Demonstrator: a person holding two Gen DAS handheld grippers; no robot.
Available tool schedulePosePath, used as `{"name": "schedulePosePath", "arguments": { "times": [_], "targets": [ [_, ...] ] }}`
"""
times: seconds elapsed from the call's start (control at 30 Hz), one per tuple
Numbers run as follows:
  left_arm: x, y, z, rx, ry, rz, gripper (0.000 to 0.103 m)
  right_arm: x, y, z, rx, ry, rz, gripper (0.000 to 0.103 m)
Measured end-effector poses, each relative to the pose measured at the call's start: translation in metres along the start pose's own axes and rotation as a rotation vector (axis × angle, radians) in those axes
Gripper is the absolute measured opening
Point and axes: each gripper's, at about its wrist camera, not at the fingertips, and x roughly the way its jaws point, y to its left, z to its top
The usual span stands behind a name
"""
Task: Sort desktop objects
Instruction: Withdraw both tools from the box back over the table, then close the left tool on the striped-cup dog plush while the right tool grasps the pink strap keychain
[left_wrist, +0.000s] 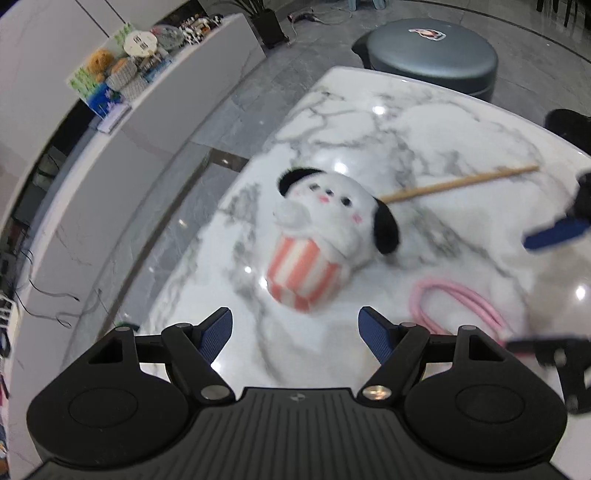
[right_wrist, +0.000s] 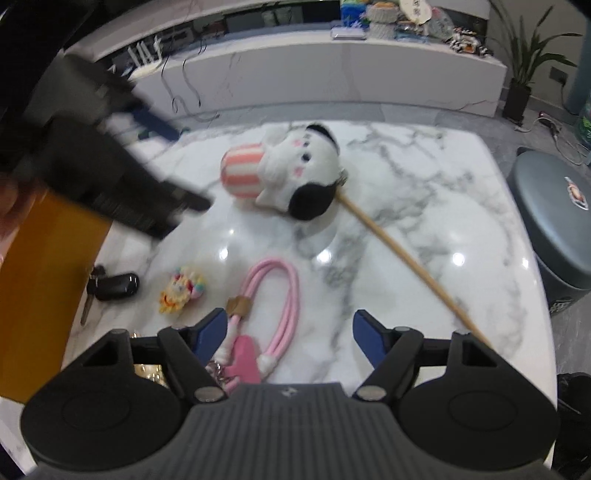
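Just ahead of the left hand-held gripper (left_wrist: 295, 334) lies the plush dog (left_wrist: 325, 229).

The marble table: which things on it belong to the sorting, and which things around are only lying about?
For sorting: white plush dog with striped cup, thin wooden stick, pink looped cord, black car key, small colourful knitted charm.

Lying about: round grey stool, potted plant, clutter on white cabinet.

motion blur, fisheye warp, glare spots overhead.
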Motion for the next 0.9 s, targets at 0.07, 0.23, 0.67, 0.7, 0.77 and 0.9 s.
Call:
{"name": "schedulePosePath", "arguments": {
  "times": [0.07, 0.23, 0.67, 0.7, 0.77, 0.9],
  "targets": [
    [0.005, 0.001, 0.003, 0.007, -0.020, 0.017, 0.089, 0.008, 0.006, -0.002, -0.023, 0.027, 0.000, 0.072],
    [0.018, -0.002, 0.009, 0.074, -0.024, -0.011, 0.089, 0.027, 0.024, -0.009, -0.079, 0.079, -0.005, 0.072],
    [0.044, -0.013, 0.019, 0.146, -0.021, -0.047, 0.089, 0.043, 0.040, -0.011, -0.085, 0.094, -0.027, 0.073],
    [0.046, -0.013, 0.020, 0.153, -0.024, -0.048, 0.089, 0.043, 0.040, -0.011, -0.088, 0.095, -0.027, 0.072],
    [0.050, -0.011, 0.021, 0.150, -0.028, -0.057, 0.089, 0.042, 0.040, -0.010, -0.098, 0.096, -0.023, 0.070],
    [0.057, -0.011, 0.021, 0.146, -0.022, -0.082, 0.079, 0.040, 0.041, -0.010, -0.127, 0.095, -0.042, 0.055]
  ]
}}
